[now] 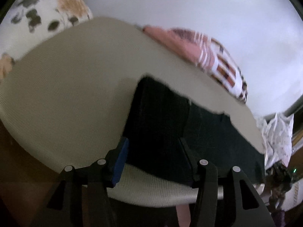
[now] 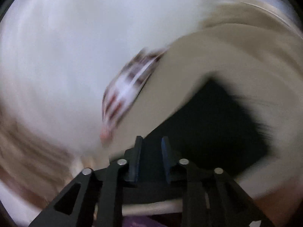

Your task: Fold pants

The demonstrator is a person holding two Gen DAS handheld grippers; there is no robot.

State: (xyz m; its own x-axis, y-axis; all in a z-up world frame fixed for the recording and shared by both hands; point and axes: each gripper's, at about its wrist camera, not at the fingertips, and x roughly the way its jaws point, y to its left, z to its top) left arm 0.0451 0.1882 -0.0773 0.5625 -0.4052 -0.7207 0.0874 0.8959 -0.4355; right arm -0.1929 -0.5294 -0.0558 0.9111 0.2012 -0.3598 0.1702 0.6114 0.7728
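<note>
Two open grippers frame the dark pants [image 1: 161, 124], which lie folded on the beige cushion [image 1: 75, 94]. The left gripper [image 1: 153, 162] has its fingers spread to either side of the cloth without pinching it; the right gripper [image 2: 151, 151] shows a narrow empty gap. Judging the fold complete, draw both straight back without snagging an edge, clear of the striped cloth [image 1: 217, 62].

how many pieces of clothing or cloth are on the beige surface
2: dark pants folded near its front edge, ahead of the left gripper, and a pink striped piece at its far edge. More may lie out of view.
</note>
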